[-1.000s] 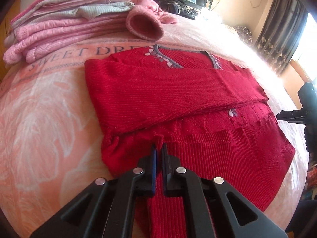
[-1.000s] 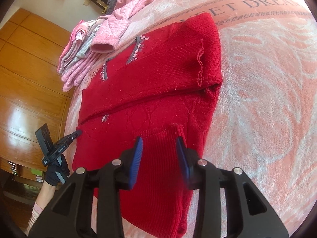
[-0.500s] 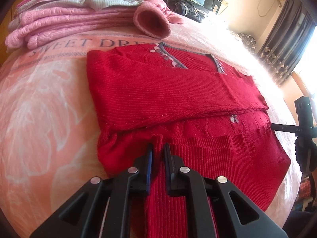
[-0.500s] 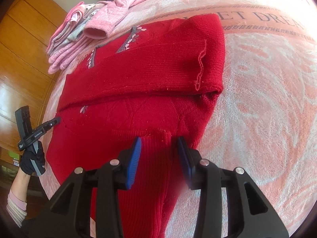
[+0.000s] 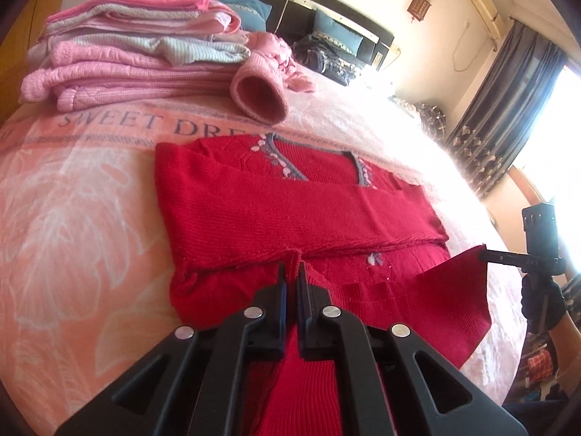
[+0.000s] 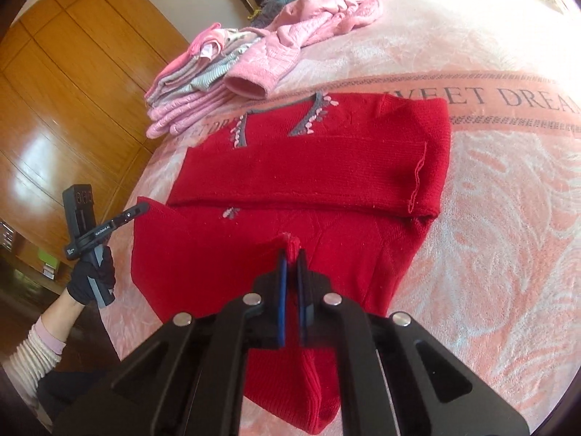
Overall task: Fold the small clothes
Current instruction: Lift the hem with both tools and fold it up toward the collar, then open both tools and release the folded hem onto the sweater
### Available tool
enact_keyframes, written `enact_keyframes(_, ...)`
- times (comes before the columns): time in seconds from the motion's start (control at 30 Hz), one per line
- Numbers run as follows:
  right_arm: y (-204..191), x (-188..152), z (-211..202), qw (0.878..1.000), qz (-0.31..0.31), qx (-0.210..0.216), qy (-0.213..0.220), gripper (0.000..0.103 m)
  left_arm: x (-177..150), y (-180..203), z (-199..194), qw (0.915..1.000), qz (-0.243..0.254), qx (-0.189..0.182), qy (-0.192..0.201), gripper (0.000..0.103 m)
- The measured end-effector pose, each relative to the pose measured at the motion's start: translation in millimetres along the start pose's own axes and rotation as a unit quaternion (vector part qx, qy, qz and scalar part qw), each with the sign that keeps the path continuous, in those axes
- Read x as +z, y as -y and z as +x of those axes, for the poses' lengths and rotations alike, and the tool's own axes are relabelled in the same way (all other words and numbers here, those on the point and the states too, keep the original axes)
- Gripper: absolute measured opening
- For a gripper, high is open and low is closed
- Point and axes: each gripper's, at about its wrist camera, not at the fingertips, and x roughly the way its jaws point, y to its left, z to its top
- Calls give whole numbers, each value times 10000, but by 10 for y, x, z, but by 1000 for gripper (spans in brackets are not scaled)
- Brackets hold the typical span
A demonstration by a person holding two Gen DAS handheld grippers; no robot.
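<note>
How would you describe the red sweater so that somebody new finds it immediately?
Look at the pink bed cover with the words SWEET DREAMS. Below the words, near the pile of pink clothes, lies the red sweater. It is the only red garment, with a grey V-neck and sleeves folded across its front.

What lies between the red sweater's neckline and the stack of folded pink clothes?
Between red sweater and folded pink stack, only bare blanket with its printed lettering, plus a loose pink sleeve cuff; left wrist view.
</note>
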Motion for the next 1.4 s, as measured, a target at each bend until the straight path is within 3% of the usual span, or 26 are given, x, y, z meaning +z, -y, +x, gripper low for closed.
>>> enact_keyframes(0.2, -45, 349, -264, 9989, 92, -24, 451, 3, 364, 76, -139, 9985, -194, -70, 513, 3)
enact_keyframes(0.33, -73, 824, -248, 9975, -41, -436, 553, 3, 780, 4, -14, 9970, -321, 57, 702, 3)
enact_keyframes(0.53, 218, 1667, 135, 9931, 390, -712, 841, 3, 1416, -293, 494, 9931, -506, 278, 1016, 3)
enact_keyframes(0.67, 562, 1980, 681, 9883, 636, -1180, 721, 3, 1503, -585, 1098, 9936, -643, 582, 725, 3)
enact_keyframes(0.83, 943, 1819, 1379, 9788, 763, -1894, 158, 4, 1268, -899, 1794, 9913, -842, 1003, -114, 4)
enact_keyframes(0.9, 1006, 1714, 1481, 9771, 826, -1959, 91, 7, 1221, -966, 1800, 9907, -1023, 895, -88, 5)
enact_keyframes(1.1, 796, 1594, 920, 9812, 827, -1732, 213, 15, 1278, -844, 1137, 9916, -1057, 746, 93, 9)
enact_keyframes(1.2, 527, 1414, 477, 9864, 702, -1485, 76, 29, 1147, -691, 698, 9938, -923, 611, -69, 14)
enact_keyframes(1.33, 280, 830, 159, 9888, 492, -1333, -460, 36, 629, -448, 321, 9939, -844, 364, -607, 24)
enact_keyframes(1.4, 243, 455, 150, 9882, 507, -1198, -812, 36, 261, -373, 252, 9907, -898, 333, -965, 25)
